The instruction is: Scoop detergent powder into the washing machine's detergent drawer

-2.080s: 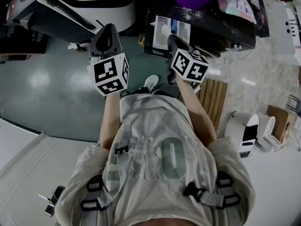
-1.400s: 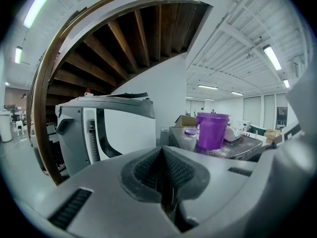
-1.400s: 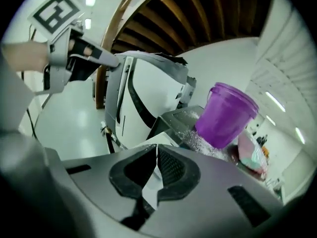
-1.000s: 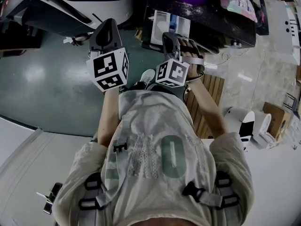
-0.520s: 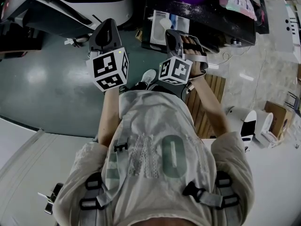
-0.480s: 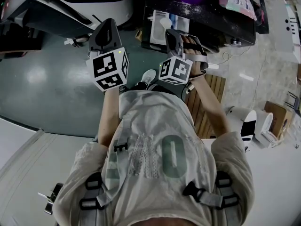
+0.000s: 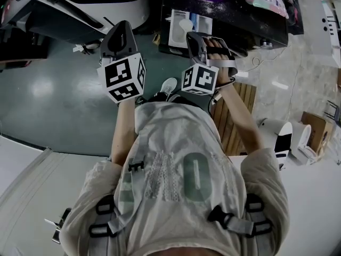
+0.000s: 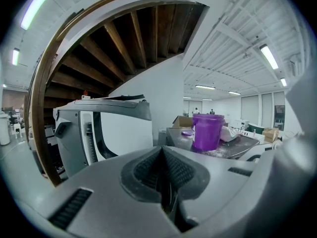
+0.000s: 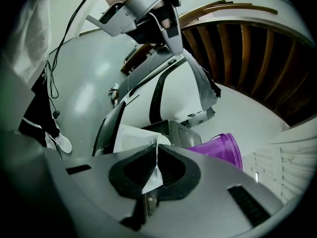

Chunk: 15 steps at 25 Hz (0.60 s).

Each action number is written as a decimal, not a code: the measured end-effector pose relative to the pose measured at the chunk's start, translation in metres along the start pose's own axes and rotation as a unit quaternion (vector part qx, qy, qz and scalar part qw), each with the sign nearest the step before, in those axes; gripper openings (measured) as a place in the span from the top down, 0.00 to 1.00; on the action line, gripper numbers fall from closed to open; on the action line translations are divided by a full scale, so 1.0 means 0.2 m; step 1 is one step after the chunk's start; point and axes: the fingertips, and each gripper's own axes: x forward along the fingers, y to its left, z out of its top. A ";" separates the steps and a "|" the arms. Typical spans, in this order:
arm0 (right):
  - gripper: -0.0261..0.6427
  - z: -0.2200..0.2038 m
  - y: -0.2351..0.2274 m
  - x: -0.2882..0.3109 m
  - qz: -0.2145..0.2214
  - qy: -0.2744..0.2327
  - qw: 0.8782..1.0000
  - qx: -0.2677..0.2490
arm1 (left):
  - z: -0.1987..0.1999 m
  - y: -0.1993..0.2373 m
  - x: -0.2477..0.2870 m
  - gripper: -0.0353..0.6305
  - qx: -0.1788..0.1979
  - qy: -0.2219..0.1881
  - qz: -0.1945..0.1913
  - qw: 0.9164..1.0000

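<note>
L gripper (image 8: 162, 157) closed, empty; R gripper (image 9: 151, 182) clamped on scoop (image 9: 152, 175); purple bucket (image 9: 218, 150) beyond drawer (image 7: 176, 30).

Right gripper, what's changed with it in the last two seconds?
The right gripper has rolled onto its side at the drawer, tipping the scoop it stays shut on. The left gripper stayed put, shut and empty; the purple tub hasn't moved.

Purple bucket (image 8: 208, 131), white scoop (image 9: 151, 175), black-and-white squares on marker cubes (image 7: 123, 80), dark green floor (image 7: 48, 95), dark grey jaws
</note>
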 end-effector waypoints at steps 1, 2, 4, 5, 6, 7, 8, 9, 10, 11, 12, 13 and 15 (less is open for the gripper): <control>0.94 0.00 -0.01 -0.01 -0.003 -0.001 1.000 -0.004 | 0.00 0.00 0.00 0.92 0.001 0.000 0.000 1.000; 0.94 0.00 -0.02 -0.02 -0.006 -0.002 1.000 -0.007 | 0.01 -0.01 -0.01 0.92 0.001 0.000 -0.001 1.000; 0.94 0.00 -0.05 -0.04 -0.010 -0.005 1.000 -0.002 | 0.02 -0.03 -0.01 0.92 0.004 0.000 -0.005 1.000; 0.94 0.00 -0.07 -0.05 -0.013 -0.007 1.000 0.006 | 0.03 -0.04 -0.02 0.92 0.006 -0.002 -0.008 1.000; 0.94 -0.01 -0.10 -0.06 -0.018 -0.007 1.000 0.014 | 0.04 -0.06 -0.02 0.92 0.008 -0.004 -0.011 1.000; 0.94 -0.01 -0.13 -0.07 -0.024 -0.008 0.999 0.019 | 0.06 -0.07 -0.02 0.92 0.009 -0.006 -0.015 1.000; 0.94 -0.02 -0.16 -0.08 -0.032 -0.009 0.999 0.022 | 0.07 -0.09 -0.02 0.92 0.009 -0.007 -0.019 1.000; 0.94 -0.02 -0.19 -0.10 -0.039 -0.011 0.999 0.026 | 0.08 -0.10 -0.02 0.92 0.007 -0.009 -0.024 1.000; 0.94 -0.01 -0.22 -0.11 -0.044 -0.015 0.998 0.033 | 0.09 -0.12 -0.02 0.92 0.005 -0.010 -0.028 1.000; 0.94 -0.01 -0.26 -0.13 -0.050 -0.019 0.998 0.044 | 0.11 -0.13 -0.02 0.92 0.003 -0.012 -0.033 0.999; 0.94 0.00 -0.29 -0.15 -0.055 -0.024 0.996 0.060 | 0.12 -0.14 -0.02 0.92 0.003 -0.015 -0.037 0.999; 0.94 0.00 -0.33 -0.17 -0.059 -0.028 0.995 0.079 | 0.14 -0.16 -0.02 0.91 0.005 -0.018 -0.041 0.999; 0.94 -0.02 -0.40 -0.21 -0.068 -0.032 0.990 0.122 | 0.18 -0.19 -0.02 0.92 0.008 -0.025 -0.048 0.998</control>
